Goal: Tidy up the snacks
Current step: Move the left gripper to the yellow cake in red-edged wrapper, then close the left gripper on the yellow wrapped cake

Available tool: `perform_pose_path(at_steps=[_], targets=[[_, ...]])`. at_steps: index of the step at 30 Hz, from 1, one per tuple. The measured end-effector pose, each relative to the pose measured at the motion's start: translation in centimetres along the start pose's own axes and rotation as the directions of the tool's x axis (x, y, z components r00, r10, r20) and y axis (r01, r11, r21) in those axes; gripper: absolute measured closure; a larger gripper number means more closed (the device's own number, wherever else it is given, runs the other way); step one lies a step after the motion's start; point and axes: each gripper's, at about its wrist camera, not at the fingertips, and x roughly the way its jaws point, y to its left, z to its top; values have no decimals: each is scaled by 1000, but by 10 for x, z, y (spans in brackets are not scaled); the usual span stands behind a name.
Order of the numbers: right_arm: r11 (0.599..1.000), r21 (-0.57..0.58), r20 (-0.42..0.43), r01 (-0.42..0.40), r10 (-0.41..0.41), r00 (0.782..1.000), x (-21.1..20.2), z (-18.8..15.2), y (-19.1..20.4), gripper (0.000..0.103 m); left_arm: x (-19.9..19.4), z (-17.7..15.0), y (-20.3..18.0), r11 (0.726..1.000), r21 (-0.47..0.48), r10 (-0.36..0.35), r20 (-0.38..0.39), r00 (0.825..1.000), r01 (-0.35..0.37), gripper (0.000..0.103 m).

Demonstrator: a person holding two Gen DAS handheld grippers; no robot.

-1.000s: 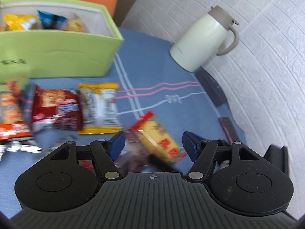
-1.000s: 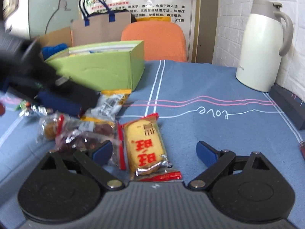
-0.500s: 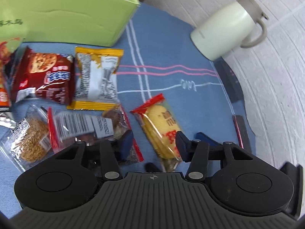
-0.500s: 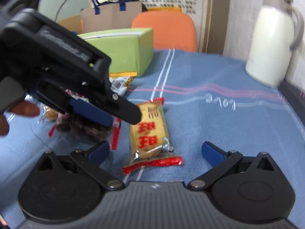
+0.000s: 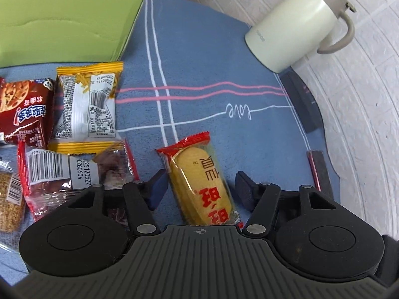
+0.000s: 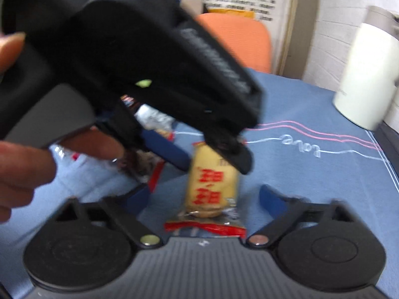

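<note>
A yellow cracker packet with red ends (image 5: pixel 202 184) lies on the blue tablecloth. My left gripper (image 5: pixel 200 189) is open, one jaw on each side of the packet, close above it. In the right wrist view the same packet (image 6: pixel 212 189) lies between the jaws of my open, empty right gripper (image 6: pixel 204 196), with the left gripper (image 6: pixel 214 159) reaching down over its far end. More snack packets lie to the left: a yellow-edged one (image 5: pixel 87 107), a dark red cookie one (image 5: pixel 23 111) and a clear red-edged one (image 5: pixel 74 172). A green box (image 5: pixel 64 22) holding snacks stands behind them.
A cream thermos jug (image 5: pixel 299 22) stands at the back right near the white wall. Dark flat objects (image 5: pixel 301 104) lie along the table's right edge. An orange chair (image 6: pixel 237 39) stands behind the table. A person's hand (image 6: pixel 22 164) holds the left gripper.
My left gripper has come down over the yellow packet, which now sits between its jaws. The right gripper has moved closer to the packet; the left gripper now fills much of its view.
</note>
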Motion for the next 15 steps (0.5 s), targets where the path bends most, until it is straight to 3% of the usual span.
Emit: perform_pose_path(at_steps=[3, 6, 7, 9, 10, 11, 15], targets=[[1000, 4, 5, 26, -26, 1000, -1, 0, -2, 53, -2, -1, 5, 1000, 4, -15, 7, 1000, 15, 59], [997, 52, 9, 58, -59, 998, -1, -3, -11, 37, -2, -5, 0, 999, 42, -16, 15, 1000, 15, 49], [997, 50, 10, 60, -60, 998, -1, -3, -11, 36, -1, -7, -4, 998, 64, -9, 20, 1000, 8, 43], [998, 47, 9, 43, -44, 999, -2, -2, -5, 36, 1, -12, -12, 992, 127, 15, 32, 999, -19, 44], [999, 42, 14, 28, -29, 999, -4, -2, -1, 46, 2, -14, -16, 987, 158, 32, 41, 999, -38, 57], [998, 35, 14, 42, -42, 999, -5, -2, 3, 45, 2, -16, -17, 983, 175, 45, 51, 998, -53, 74], [996, 79, 42, 48, -52, 998, -17, 0, 5, 52, -8, -15, -3, 992, 130, -4, 34, 999, 0, 83]])
